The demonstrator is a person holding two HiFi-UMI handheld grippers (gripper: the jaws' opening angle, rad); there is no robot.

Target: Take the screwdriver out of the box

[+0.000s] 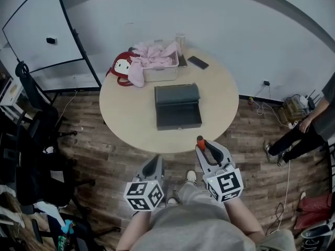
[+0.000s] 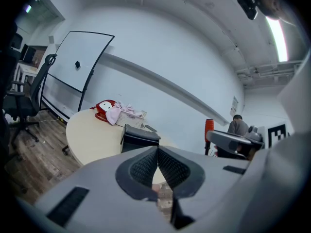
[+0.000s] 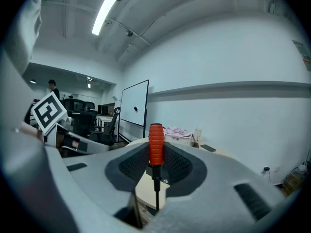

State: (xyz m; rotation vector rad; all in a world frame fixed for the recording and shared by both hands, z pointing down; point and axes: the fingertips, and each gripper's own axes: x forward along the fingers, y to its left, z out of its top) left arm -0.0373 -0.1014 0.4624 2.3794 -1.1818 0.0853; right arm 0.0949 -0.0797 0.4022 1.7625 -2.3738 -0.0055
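My right gripper (image 1: pixel 205 147) is shut on the screwdriver (image 1: pixel 200 142), off the near edge of the table. In the right gripper view the orange handle (image 3: pixel 156 145) stands upright between the pads, with the dark shaft pointing down. The right gripper (image 3: pixel 156 155) holds it clear of the box. The dark grey box (image 1: pixel 178 107) sits in the middle of the round table (image 1: pixel 125 114), and its lid looks down. My left gripper (image 1: pixel 155 161) hangs beside the right one, shut with nothing in it; its pads (image 2: pixel 146 168) meet in the left gripper view. The box (image 2: pixel 139 138) lies ahead of it.
At the table's far side stand a white basket (image 1: pixel 159 73) with pink cloth, a red bag (image 1: pixel 120 68), a cup (image 1: pixel 180 40) and a phone (image 1: pixel 198 62). A whiteboard (image 1: pixel 36 27) and office chairs (image 1: pixel 36 140) are on the left. A person (image 1: pixel 306 124) and cables are on the right.
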